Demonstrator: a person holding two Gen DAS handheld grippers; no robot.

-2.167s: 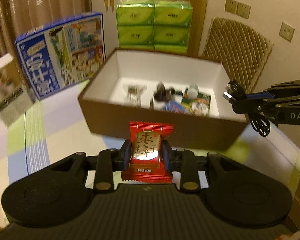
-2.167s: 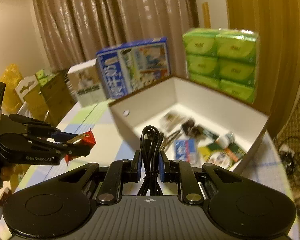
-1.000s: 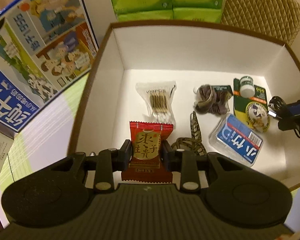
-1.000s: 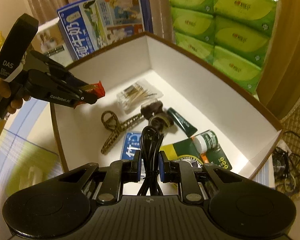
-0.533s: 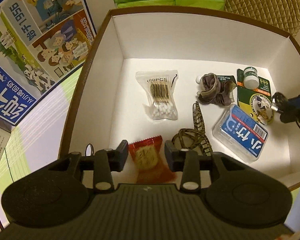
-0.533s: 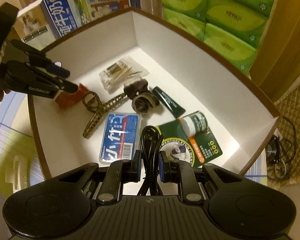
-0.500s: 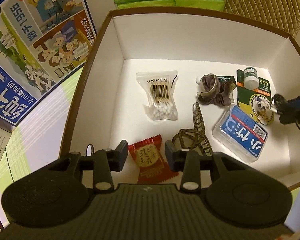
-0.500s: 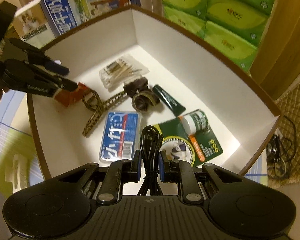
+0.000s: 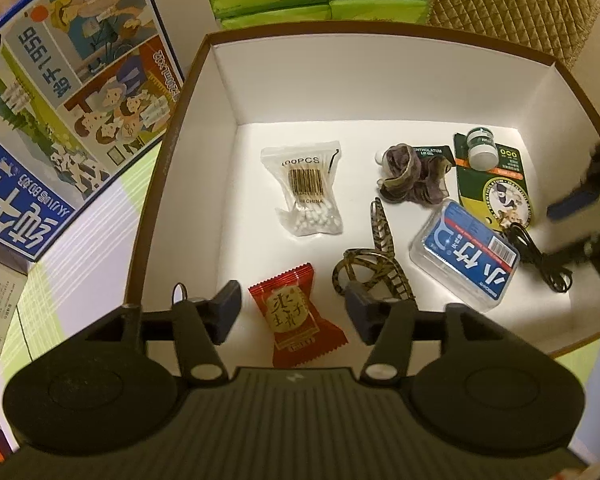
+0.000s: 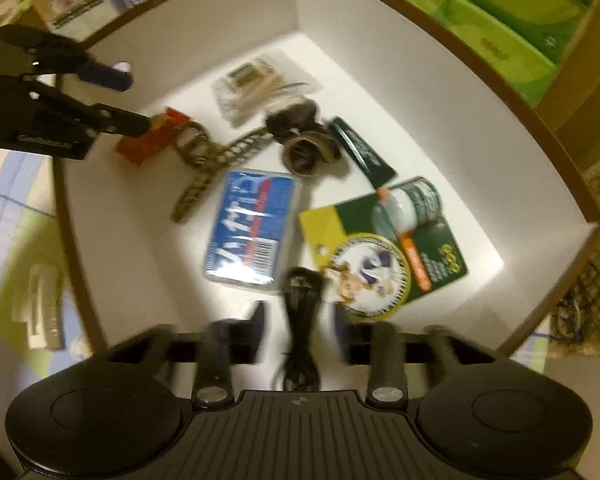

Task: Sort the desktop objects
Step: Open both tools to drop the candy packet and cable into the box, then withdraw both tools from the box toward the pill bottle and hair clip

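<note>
Both grippers are hanging over the box [image 9: 168, 152] with jaws just spreading: the left gripper [image 9: 290, 312] clear of the candy [image 9: 296, 316] lying inside, the right gripper [image 10: 300, 330] letting the cable [image 10: 302, 320] go, so sorting looks nearly done.

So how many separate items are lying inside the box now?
8: cotton swabs, candy, hair clip, scrunchie, lip gel tube, carded jar, blue case, cable.
</note>
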